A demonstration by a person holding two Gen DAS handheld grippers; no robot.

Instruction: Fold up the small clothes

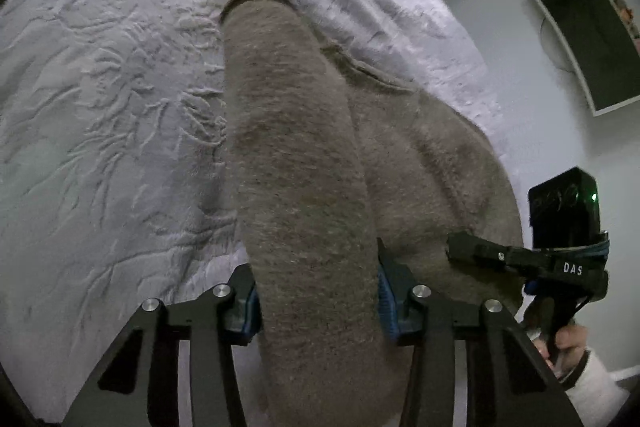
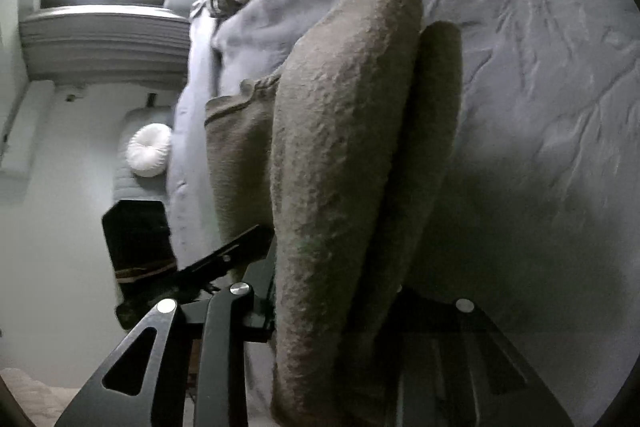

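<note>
Both my grippers, left gripper (image 1: 318,301) and right gripper (image 2: 332,311), pinch folds of the grey-brown fleece garment (image 1: 296,147). Its long axis runs away from me across the pale blanket (image 1: 100,87)

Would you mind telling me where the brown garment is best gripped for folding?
Grip the brown garment at its near folded edge, coming from the bed's near side. The long fold runs straight away from the left gripper, whose pads already flank it, so that end lifts cleanly.
</note>
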